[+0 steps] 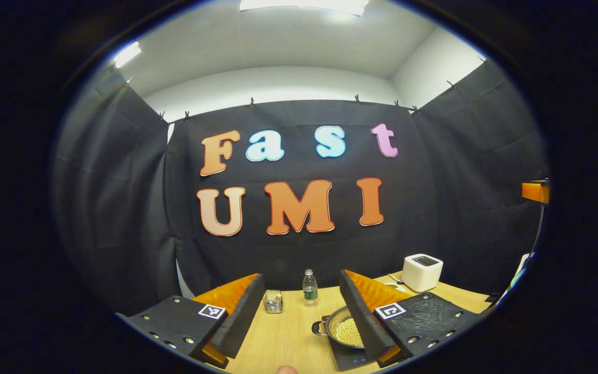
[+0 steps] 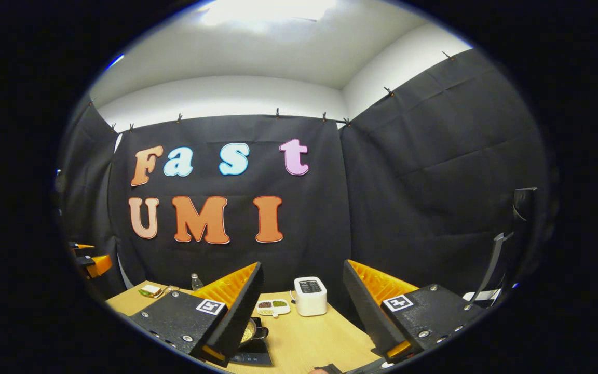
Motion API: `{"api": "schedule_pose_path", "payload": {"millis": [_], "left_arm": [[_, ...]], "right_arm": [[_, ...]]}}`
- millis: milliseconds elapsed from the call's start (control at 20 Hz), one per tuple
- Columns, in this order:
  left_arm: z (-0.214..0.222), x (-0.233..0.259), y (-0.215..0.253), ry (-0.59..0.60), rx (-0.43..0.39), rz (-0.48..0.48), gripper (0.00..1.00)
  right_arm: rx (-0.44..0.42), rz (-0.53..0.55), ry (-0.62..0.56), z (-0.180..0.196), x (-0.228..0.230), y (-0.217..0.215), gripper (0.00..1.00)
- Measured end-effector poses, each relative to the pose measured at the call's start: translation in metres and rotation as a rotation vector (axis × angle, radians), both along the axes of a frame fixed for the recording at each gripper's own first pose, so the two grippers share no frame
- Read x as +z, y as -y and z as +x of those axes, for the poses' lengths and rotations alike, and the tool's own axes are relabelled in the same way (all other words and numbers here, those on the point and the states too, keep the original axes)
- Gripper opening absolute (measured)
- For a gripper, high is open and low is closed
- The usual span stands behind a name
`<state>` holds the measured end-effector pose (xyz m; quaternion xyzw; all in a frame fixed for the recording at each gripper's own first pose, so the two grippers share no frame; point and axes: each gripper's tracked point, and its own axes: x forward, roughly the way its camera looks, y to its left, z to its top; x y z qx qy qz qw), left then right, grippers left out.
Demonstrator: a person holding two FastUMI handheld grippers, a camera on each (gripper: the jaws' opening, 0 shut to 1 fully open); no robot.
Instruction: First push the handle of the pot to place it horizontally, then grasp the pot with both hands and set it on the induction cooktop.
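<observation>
Left gripper (image 1: 299, 311) and right gripper (image 2: 303, 311) both gape wide, holding nothing; the pot (image 1: 344, 328) of pale grains sits on the induction cooktop (image 1: 348, 358), lower centre-right of the left gripper view

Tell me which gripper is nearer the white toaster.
Right, likely. The toaster sits just ahead between the right gripper fingers, slightly left of centre. From the left gripper it stands farther off, to the right beyond the pot.

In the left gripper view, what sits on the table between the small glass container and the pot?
Only bare wooden table between the glass container and the pot; the water bottle stands farther back.
</observation>
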<state>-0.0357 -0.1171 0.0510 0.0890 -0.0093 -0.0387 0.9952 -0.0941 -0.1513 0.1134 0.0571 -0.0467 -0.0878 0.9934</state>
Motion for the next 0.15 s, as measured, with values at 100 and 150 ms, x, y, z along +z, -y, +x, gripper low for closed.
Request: {"api": "schedule_pose_path", "payload": {"millis": [100, 150], "left_arm": [[0.0007, -0.0008, -0.0083, -0.008, 0.02, -0.007, 0.91], [0.0014, -0.0005, -0.0123, -0.008, 0.032, -0.008, 0.91]], "right_arm": [[0.008, 0.002, 0.001, -0.0009, -0.002, -0.0013, 0.95], [0.02, 0.004, 0.0, 0.0002, -0.0032, -0.0063, 0.95]]}}
